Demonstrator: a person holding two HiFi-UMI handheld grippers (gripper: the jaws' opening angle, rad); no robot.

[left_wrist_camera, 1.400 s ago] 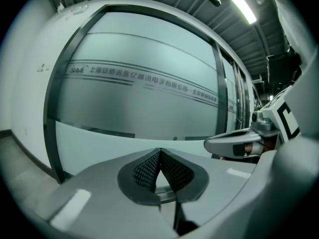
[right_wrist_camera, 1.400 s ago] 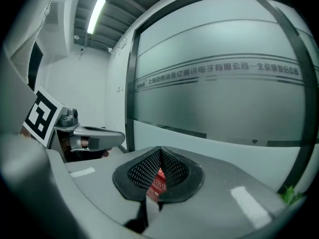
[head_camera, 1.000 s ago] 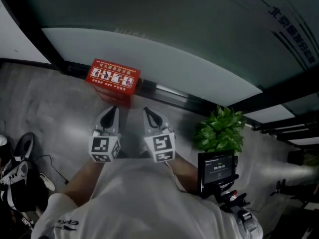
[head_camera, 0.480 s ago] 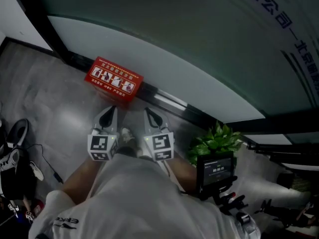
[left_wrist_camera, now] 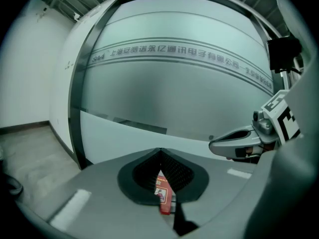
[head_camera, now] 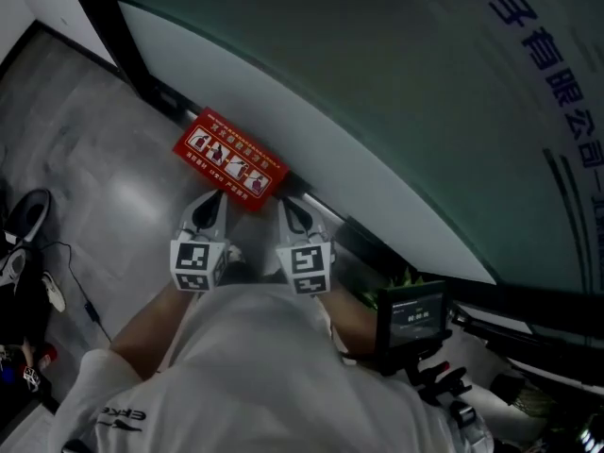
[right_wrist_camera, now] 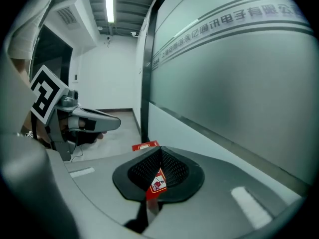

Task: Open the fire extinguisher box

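**A:** where's the box [head_camera: 219,149] rn, and how's it gonna handle?

**B:** red box lies on the floor [head_camera: 104,187], back side up against the foot of the glass wall [head_camera: 377,83], printed top facing up. Prob stiff sheet metal or hard plastic, so no squish, and a bit slick on the painted faces. The whole thing is likely heavy if loaded, but only the lid [head_camera: 241,163] needs to move. That should be light, swinging on a hinge at the wall side, imo. Best hold = the lid's front lip, the edge nearest the person. Latch or handle? can't tell, too small.

**A:** and the tools?

**B:** L to R: left gripper [head_camera: 213,201] has its jaws pressed together, nothing pinched. The box only shows thru the slot behind the tips. It hangs just short of the box's near edge, no contact. Right gripper [head_camera: 288,204], same deal: jaws together, empty, aimed at the box's right end, near but apart from it. The person will prob need to spread one pair before grabbing the lip, or hook under it w/ closed tips.
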